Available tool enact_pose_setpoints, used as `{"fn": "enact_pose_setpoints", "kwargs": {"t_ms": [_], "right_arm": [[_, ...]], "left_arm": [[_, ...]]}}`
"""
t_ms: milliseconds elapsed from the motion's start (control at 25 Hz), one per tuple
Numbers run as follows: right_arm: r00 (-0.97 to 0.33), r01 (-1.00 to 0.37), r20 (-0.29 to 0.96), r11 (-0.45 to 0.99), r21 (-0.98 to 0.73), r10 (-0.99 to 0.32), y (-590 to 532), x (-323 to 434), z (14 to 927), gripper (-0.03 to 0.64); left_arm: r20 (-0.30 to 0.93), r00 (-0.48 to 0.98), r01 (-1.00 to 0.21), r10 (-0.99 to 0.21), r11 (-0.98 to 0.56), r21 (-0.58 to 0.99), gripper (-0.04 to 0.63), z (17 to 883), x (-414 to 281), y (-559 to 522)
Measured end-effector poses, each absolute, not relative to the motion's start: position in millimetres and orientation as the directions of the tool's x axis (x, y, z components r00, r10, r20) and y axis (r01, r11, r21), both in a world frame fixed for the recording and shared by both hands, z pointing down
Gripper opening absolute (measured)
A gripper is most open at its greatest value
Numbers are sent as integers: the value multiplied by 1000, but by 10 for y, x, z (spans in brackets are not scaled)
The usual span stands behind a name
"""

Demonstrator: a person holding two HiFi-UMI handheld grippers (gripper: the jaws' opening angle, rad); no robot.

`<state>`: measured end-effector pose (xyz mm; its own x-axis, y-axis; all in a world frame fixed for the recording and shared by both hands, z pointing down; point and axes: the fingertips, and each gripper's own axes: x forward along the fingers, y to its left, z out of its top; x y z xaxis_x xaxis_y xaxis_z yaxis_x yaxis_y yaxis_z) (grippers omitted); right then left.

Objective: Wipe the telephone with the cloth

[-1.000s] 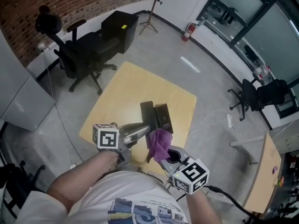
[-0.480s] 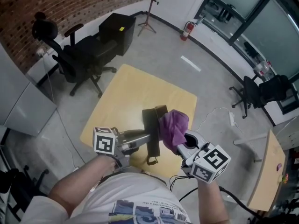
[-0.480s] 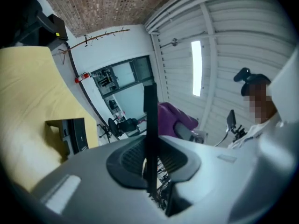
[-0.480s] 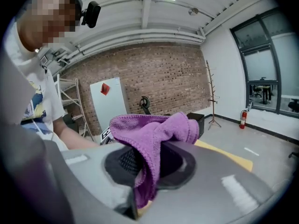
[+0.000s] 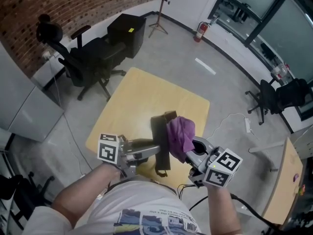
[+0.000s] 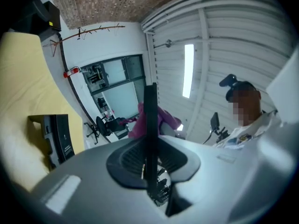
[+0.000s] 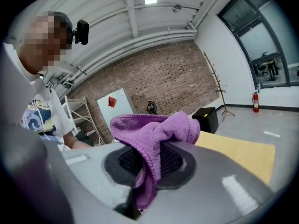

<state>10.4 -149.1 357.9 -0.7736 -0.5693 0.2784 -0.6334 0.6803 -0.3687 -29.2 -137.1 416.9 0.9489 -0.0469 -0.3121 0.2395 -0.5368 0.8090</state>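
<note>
The main worry from here is the telephone (image 5: 160,141). My left gripper (image 5: 155,150) is clamped on it across its thin sides, so it stands on edge in the air above the near edge of the worktop (image 5: 137,97). That is a narrow hold on a flat, smooth slab. If I push sideways on its face, I judge it could swivel in the pinch or slide out, then fall onto the worktop or past its edge towards my lap.

My right gripper (image 5: 191,150) is closed on a fold of the purple cloth (image 5: 181,133), and most of the cloth is bunched ahead of the jaws. If that bunch rolls aside during a stroke, bare gripper plastic could rub the telephone instead. A loose tail could also snag and drag the telephone out of line. Light strokes running towards the left gripper's hold look safest to me.

A second ago both grippers were lower and closer to my body. The cloth hung near my right gripper, below the telephone's lower end. Now the telephone is raised and tilted up, and the cloth seems to lie against its right face. The black box (image 5: 170,114) on the worktop was in plain sight then; only its far corner shows past the two now.
</note>
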Motion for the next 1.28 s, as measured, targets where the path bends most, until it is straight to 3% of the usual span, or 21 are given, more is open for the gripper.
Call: {"fn": "enact_pose_setpoints", "kwargs": {"t_ms": [520,880,1280], "right_arm": [[-844,-536,294,705,-464,-448,-1022,197,3797,44],[-844,-516,163,690,-507,-511,-1413,415,3497,44],[-898,-403,99,710,-578,-429,-1302,331,3498,44]], "left_arm": [[-313,949,245,-36,-542,804,78,4126,-281,-1414],[-338,940,308,46,-538,785,78,4029,-110,-1131],[-356,934,318,40,-551,772,78,3963,-71,-1008]]}}
